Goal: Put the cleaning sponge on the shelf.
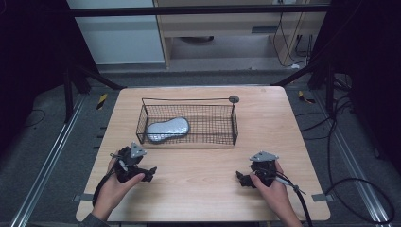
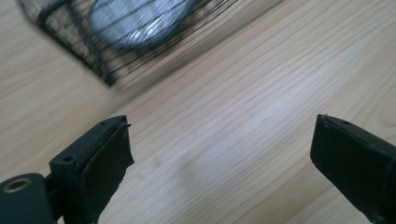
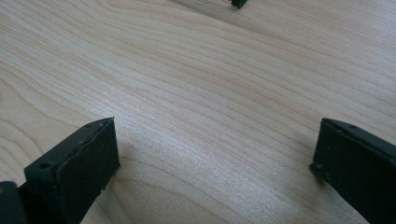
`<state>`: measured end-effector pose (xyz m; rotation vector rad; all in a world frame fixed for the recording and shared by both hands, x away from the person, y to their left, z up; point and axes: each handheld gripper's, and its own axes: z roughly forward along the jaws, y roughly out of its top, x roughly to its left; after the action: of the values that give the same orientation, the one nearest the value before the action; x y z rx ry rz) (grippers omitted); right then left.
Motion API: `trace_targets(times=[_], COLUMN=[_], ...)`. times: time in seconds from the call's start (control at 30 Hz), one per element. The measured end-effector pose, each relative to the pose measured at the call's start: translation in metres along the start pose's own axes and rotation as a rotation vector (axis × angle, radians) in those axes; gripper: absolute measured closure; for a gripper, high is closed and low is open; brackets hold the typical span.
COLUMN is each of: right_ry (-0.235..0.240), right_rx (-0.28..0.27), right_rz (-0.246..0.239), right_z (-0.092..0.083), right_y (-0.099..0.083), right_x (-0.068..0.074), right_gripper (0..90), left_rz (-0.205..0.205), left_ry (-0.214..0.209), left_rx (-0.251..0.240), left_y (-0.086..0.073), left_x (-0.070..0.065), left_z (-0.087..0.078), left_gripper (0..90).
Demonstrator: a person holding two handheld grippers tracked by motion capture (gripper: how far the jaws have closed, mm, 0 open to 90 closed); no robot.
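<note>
Wooden bench (image 1: 198,170) holds a basket (image 1: 235,124) at 12 o'clock — pouch (image 1: 167,129) inside; both grippers' fingers — left gripper (image 1: 147,172), right gripper (image 1: 242,178) — apart, empty.

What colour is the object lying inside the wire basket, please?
Silvery grey object, in the black basket; clearest in the high view.

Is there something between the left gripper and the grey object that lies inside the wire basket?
Yes: the basket's near mesh wall. The grey object lies inside at the left end, and the left gripper, jaws open, is over bare table in front of it. From above the basket is open, so nothing visible blocks that way.
</note>
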<state>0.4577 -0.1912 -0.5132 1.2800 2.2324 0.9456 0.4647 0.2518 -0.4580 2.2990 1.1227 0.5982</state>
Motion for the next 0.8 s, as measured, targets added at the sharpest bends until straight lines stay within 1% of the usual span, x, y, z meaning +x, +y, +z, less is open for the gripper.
trace_targets(times=[0.07,0.13,0.23,0.47,0.57,0.67,0.8], right_ry=[0.000,0.001,0.001,0.002,0.002,0.001,0.001], right_rx=[-0.001,-0.001,-0.001,-0.001,0.001,0.000,0.000], right_rz=[0.000,0.001,0.001,0.002,0.002,0.004,0.004], right_z=[0.000,0.000,0.000,0.000,0.000,0.000,0.000], right_y=[0.000,0.000,0.000,0.000,0.000,0.000,0.000], right_x=[0.000,0.000,0.000,0.000,0.000,0.000,0.000], right_gripper=[0.5,0.5,0.5,0.4,0.4,0.4,0.4], left_rz=[-0.032,-0.055,-0.091,-0.148,-0.170,-0.179,-0.183], left_ry=[0.003,0.024,0.025,0.044,0.043,0.041,0.031], left_rx=[0.007,0.011,0.007,-0.005,-0.010,-0.012,0.000], left_y=[-0.007,-0.011,-0.017,-0.026,-0.029,-0.030,-0.032], left_x=[0.009,0.016,0.026,0.043,0.050,0.053,0.056], left_z=[0.004,0.008,0.011,0.018,0.022,0.027,0.034], left_gripper=[4.8,4.8,4.7,4.6,4.5,4.4,4.2])
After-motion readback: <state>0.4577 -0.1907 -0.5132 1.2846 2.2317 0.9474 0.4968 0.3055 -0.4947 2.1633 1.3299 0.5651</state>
